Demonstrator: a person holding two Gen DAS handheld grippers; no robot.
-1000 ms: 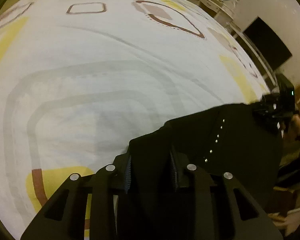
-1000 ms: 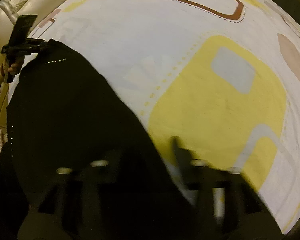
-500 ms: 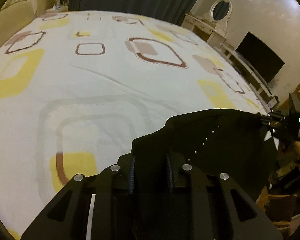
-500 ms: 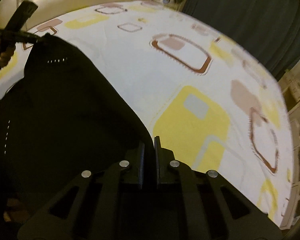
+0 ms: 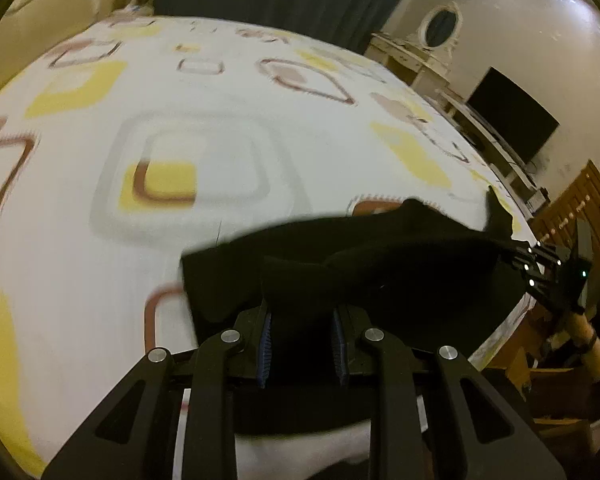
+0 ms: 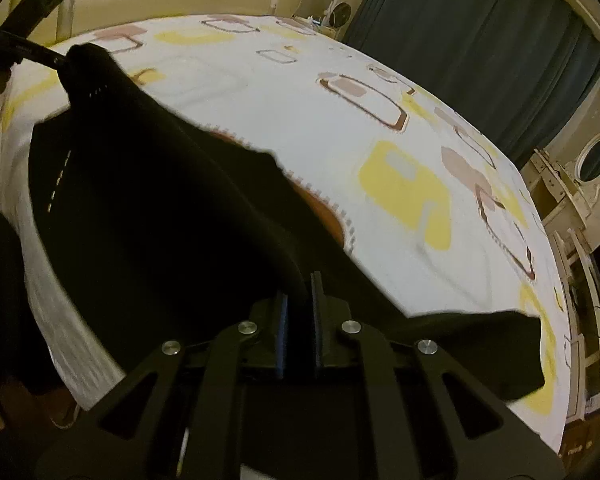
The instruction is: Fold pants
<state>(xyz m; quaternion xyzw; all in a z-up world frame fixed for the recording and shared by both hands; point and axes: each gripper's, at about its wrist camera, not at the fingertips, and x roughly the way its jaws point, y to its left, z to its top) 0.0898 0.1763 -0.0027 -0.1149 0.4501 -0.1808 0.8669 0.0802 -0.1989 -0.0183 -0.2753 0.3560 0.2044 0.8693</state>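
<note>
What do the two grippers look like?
Both the left gripper and the right gripper are matte black, with angular linkage arms, round silver bolt heads and ribbed blue pads on the fingers. The right one shows a small green light.

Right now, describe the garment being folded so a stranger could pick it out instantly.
Start at the big bed under a white cotton sheet printed with yellow and brown rounded squares. At its near edge, the black fabric pants hang stretched between the left tongs and the right tongs, both clamped on the cloth. They are the only dark, unpatterned thing on the pale sheet.
</note>
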